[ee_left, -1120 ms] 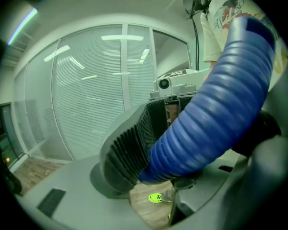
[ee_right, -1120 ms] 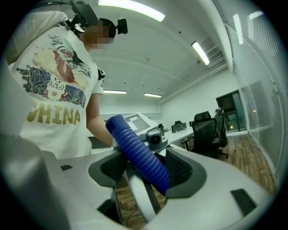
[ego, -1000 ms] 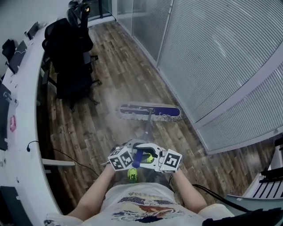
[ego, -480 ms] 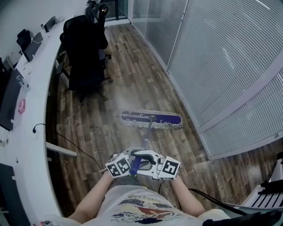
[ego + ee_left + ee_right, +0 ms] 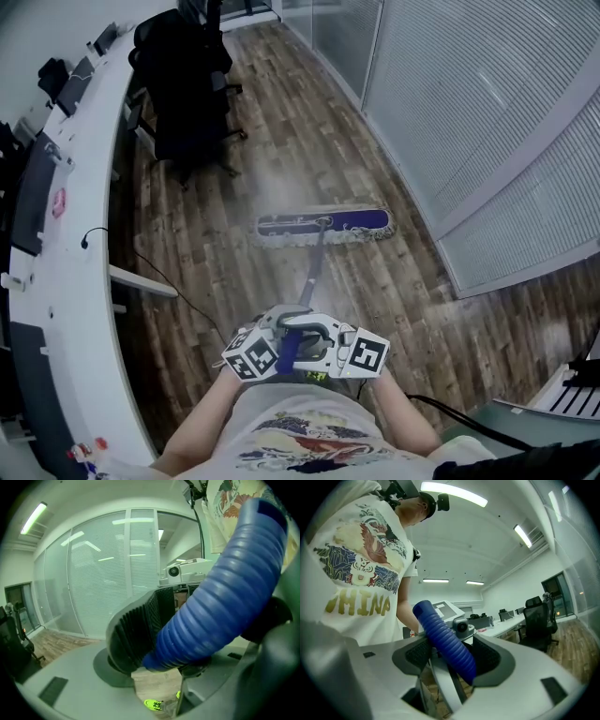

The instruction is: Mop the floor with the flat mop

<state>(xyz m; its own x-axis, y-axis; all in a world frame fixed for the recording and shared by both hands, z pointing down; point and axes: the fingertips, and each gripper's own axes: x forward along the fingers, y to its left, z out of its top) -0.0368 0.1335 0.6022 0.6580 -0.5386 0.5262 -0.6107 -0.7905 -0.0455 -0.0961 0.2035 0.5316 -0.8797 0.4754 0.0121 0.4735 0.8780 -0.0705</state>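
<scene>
The flat mop's blue-and-white head (image 5: 323, 227) lies flat on the wooden floor ahead of me, its pole (image 5: 313, 267) slanting back to my hands. Both grippers hold the pole's blue ribbed grip (image 5: 288, 349) in front of my waist. My left gripper (image 5: 272, 345) clamps it from the left, and the left gripper view shows a black pad (image 5: 136, 630) pressed against the blue ribbed grip (image 5: 220, 597). My right gripper (image 5: 323, 349) clamps it from the right. In the right gripper view the blue ribbed grip (image 5: 445, 641) sits squeezed between both pads of the right gripper (image 5: 450, 656).
A long curved white desk (image 5: 70, 234) runs down the left side, with black office chairs (image 5: 183, 84) beside it farther off. A glass wall with blinds (image 5: 487, 122) closes the right side. A thin cable (image 5: 159, 279) hangs to the floor by the desk.
I have stepped back along the floor and dragged the mop head with me; the chairs now sit farther off. Both grippers keep their hold on the grip.
</scene>
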